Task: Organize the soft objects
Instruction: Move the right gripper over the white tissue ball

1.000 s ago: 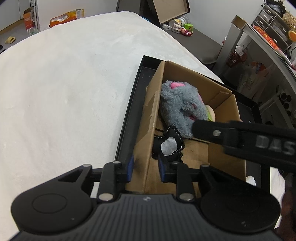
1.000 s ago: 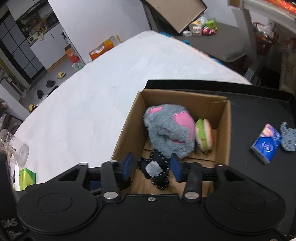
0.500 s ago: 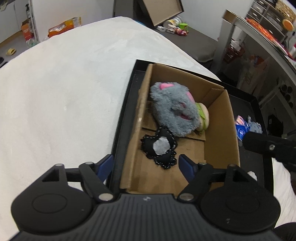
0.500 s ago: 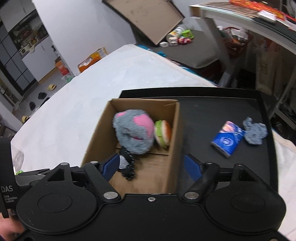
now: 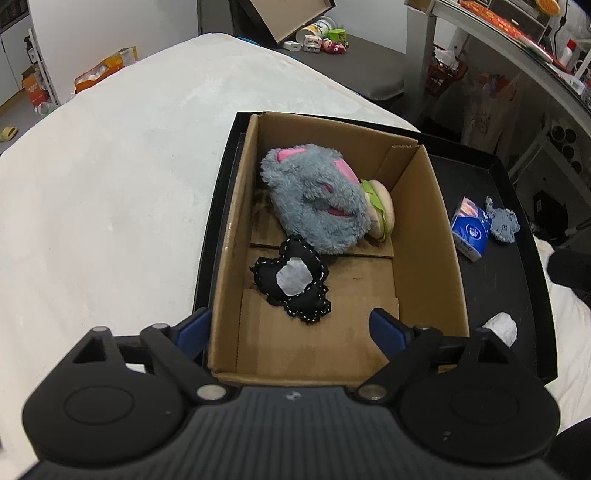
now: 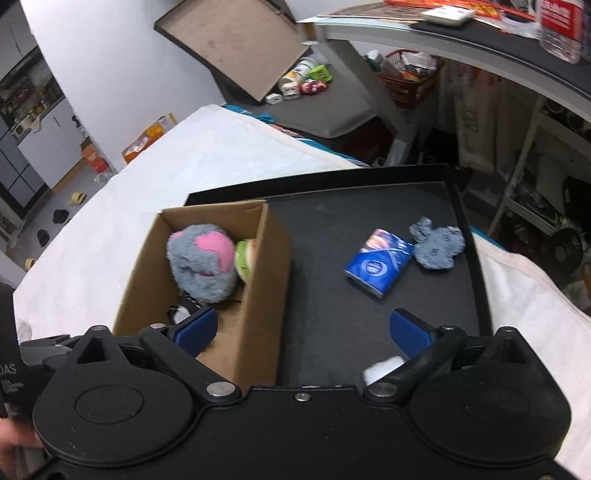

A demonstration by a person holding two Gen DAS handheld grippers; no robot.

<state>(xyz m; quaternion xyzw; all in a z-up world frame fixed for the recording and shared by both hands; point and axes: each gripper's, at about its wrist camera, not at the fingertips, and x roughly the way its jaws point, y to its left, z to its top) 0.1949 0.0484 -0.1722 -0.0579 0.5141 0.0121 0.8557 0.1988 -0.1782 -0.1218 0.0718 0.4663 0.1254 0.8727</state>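
A cardboard box (image 5: 424, 221) (image 6: 266, 273) stands on a black tray (image 5: 509, 273) (image 6: 332, 295). Inside lie a grey and pink plush (image 5: 314, 199) (image 6: 201, 262), a burger plush (image 5: 380, 214) (image 6: 245, 258) and a black stitched toy (image 5: 291, 278) (image 6: 181, 312). On the tray rest a blue tissue pack (image 5: 469, 230) (image 6: 376, 266), a small grey plush (image 5: 502, 223) (image 6: 437, 247) and a white soft lump (image 5: 500, 328) (image 6: 382, 369). My left gripper (image 5: 290, 328) hangs over the box's near end, its jaws still opening, nothing between them. My right gripper (image 6: 303, 328) is also opening, empty, above the box's right wall and the tray.
The tray lies on a white cover (image 5: 110, 184) (image 6: 129, 206) of a bed. Past the far edge stand a leaning brown board (image 6: 236, 48), small items on a dark mat (image 5: 321, 37) and a cluttered shelf (image 6: 480, 29). A hand shows at the lower left edge.
Both grippers opened wide and the black stitched toy now lies loose in the box. The right gripper moved right, from over the box toward the tray; the left drew back slightly.
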